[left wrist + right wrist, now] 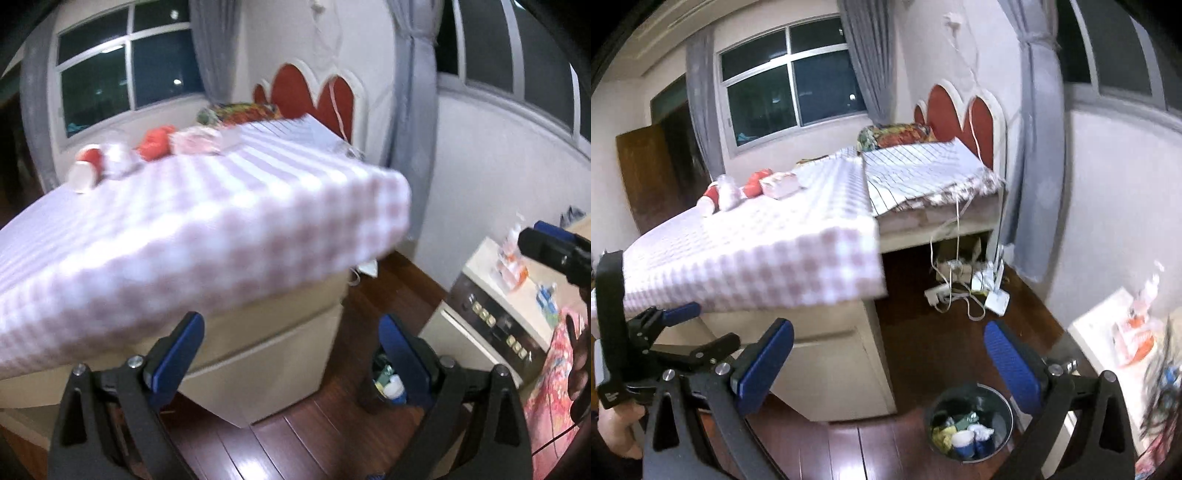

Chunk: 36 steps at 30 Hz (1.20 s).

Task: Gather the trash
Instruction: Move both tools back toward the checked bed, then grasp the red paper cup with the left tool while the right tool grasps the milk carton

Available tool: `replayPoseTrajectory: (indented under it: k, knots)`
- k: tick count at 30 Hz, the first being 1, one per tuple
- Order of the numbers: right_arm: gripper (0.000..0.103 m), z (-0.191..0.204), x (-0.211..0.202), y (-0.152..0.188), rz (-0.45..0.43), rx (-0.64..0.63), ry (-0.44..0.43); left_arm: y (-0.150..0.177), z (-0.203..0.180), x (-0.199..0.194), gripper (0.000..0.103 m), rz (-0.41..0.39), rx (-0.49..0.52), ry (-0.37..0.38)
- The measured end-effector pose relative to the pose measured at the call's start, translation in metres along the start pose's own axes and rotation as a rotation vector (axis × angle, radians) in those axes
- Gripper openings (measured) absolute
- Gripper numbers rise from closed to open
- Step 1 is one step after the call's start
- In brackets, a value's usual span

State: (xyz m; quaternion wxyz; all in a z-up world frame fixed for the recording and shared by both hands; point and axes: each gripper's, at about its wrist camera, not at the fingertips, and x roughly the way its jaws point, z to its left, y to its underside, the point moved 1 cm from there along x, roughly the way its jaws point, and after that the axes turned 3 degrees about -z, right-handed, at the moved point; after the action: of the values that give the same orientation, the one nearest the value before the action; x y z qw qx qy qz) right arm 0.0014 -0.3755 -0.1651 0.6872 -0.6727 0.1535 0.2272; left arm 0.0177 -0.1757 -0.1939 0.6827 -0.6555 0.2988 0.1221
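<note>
Left gripper [291,354]: blue-padded jaws spread wide, nothing between them; it hangs over the dark wooden floor at the bed's foot corner.

Right gripper [888,358]: jaws equally wide apart and empty, pointing toward the bed from above the floor.

Trash on the bed: a tipped red-and-white paper cup [708,201], a clear crumpled plastic cup [728,192], a crumpled red wrapper [756,187] and a pale pink packet [781,186] lie clustered at about 10 o'clock in the right wrist view, on the pink-and-white checked bedspread [757,251], well apart from both grippers.

Bin: a round dark wastebasket [969,421] already holding scraps sits on the floor at about 5 o'clock, near the right gripper.

Stage: my judgement is that a reach to the bed comes next.

Risks: the thin plastic cup could crush or squirt out of the pads; the tipped paper cup could roll on the soft spread if nudged; a jaw might pinch the bedspread along with the wrapper; white cables [955,284] by the headboard could snag a wide swing.
</note>
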Motion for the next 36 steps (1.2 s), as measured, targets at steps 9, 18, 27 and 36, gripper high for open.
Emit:
replayPoseTrajectory:
  k: [9,18,27,36]
  knots:
    - [0.103,0.082,0.019,-0.045,-0.019,-0.09,-0.099,-0.022,0.08,-0.028,0.096,-0.086,-0.107,-0.132]
    - [0.103,0.142,0.082,-0.101,0.006,-0.143,-0.179,-0.045,0.162,-0.017,0.096,-0.101,-0.194,-0.246]
    - [0.103,0.165,0.207,-0.164,0.131,-0.192,-0.196,-0.1,0.22,0.041,0.096,-0.054,-0.177,-0.328]
    - [0.103,0.177,0.297,-0.191,0.255,-0.28,-0.194,-0.141,0.249,0.108,0.092,0.055,-0.19,-0.325]
